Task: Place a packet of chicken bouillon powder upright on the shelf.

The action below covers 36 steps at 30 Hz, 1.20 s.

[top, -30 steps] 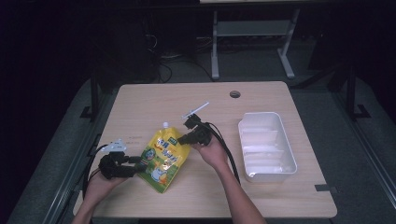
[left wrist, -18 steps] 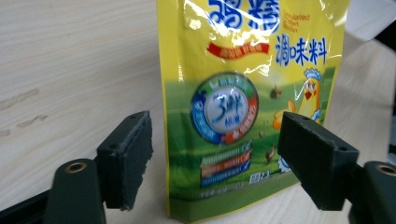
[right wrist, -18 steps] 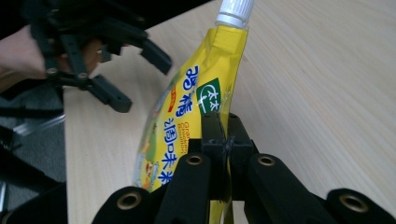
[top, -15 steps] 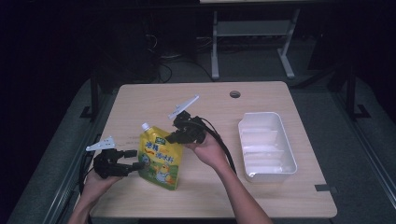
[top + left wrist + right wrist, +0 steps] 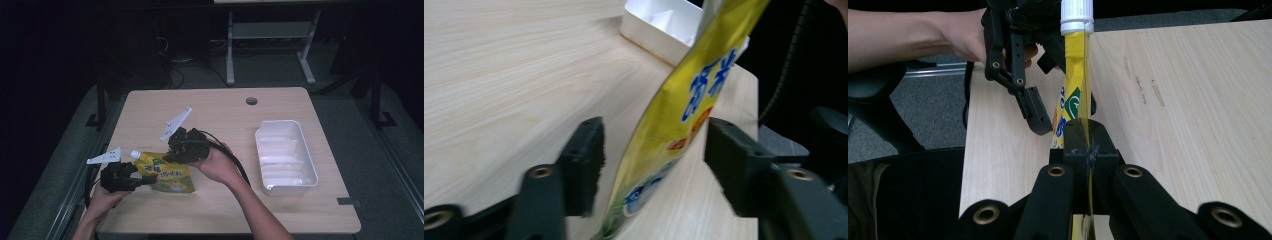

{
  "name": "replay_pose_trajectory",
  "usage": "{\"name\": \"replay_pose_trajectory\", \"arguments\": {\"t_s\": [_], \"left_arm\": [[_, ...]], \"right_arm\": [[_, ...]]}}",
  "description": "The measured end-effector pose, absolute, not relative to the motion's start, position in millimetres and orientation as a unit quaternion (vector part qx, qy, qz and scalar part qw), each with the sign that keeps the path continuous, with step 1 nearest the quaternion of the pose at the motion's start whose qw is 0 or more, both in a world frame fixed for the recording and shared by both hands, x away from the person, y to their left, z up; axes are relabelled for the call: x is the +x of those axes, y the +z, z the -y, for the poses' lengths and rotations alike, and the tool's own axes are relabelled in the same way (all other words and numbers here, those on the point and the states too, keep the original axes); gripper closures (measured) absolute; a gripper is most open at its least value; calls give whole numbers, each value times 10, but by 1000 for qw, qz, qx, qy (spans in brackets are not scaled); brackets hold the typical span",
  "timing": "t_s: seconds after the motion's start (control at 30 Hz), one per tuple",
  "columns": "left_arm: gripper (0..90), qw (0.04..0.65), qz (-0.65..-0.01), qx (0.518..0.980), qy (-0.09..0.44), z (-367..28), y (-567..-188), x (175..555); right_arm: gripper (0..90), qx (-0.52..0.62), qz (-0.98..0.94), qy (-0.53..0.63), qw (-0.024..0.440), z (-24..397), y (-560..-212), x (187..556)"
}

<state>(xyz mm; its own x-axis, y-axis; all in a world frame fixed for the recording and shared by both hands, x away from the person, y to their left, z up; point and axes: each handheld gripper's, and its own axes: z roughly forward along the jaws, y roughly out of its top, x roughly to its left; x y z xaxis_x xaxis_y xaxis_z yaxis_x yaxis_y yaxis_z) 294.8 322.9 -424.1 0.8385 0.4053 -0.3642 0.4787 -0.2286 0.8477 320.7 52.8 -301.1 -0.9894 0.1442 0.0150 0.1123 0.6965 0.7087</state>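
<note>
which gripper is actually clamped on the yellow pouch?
The right gripper: its jaws are shut on the yellow pouch edge. The left gripper stands open, its jaws straddling the pouch with gaps.

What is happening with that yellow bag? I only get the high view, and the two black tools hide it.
Observer: The right gripper has its jaws shut on the edge of the yellow pouch; you can see that in the right gripper view.
Operator: And the other tool?
Observer: The left gripper is open. The pouch passes between its jaws with a gap on each side.
Operator: Is the bag closed?
Observer: Yes, the right gripper view shows a white screw cap on its spout.
Operator: Anything inside the white bin?
Observer: The left gripper view shows a corner of the white bin; the part it shows holds nothing.
</note>
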Motion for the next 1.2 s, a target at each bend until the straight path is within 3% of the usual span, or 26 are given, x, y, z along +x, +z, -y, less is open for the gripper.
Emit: {"name": "replay_pose_trajectory", "arguments": {"t_s": [0.13,0.3,0.37,0.63,0.87,1.2], "left_arm": [[687,546,-277,790,-26,-3235,-4238,2936],[741,542,-264,797,-24,-3198,-4239,2916],[751,541,-263,798,-25,-3197,-4237,2913],[765,540,-261,800,-24,-3200,-4236,2912],[766,540,-258,801,-20,-3200,-4235,2909],[766,540,-256,801,-20,-3196,-4234,2902]], "right_arm": [[874,82,-916,391,15,-442,-3069,3248],[830,93,-912,398,13,-382,-3097,3274],[730,102,-911,399,7,-345,-3123,3293],[622,129,-906,402,-11,-248,-3224,3360],[621,148,-902,404,-28,-251,-3363,3421],[689,159,-893,415,-65,-330,-3560,3474]]}}
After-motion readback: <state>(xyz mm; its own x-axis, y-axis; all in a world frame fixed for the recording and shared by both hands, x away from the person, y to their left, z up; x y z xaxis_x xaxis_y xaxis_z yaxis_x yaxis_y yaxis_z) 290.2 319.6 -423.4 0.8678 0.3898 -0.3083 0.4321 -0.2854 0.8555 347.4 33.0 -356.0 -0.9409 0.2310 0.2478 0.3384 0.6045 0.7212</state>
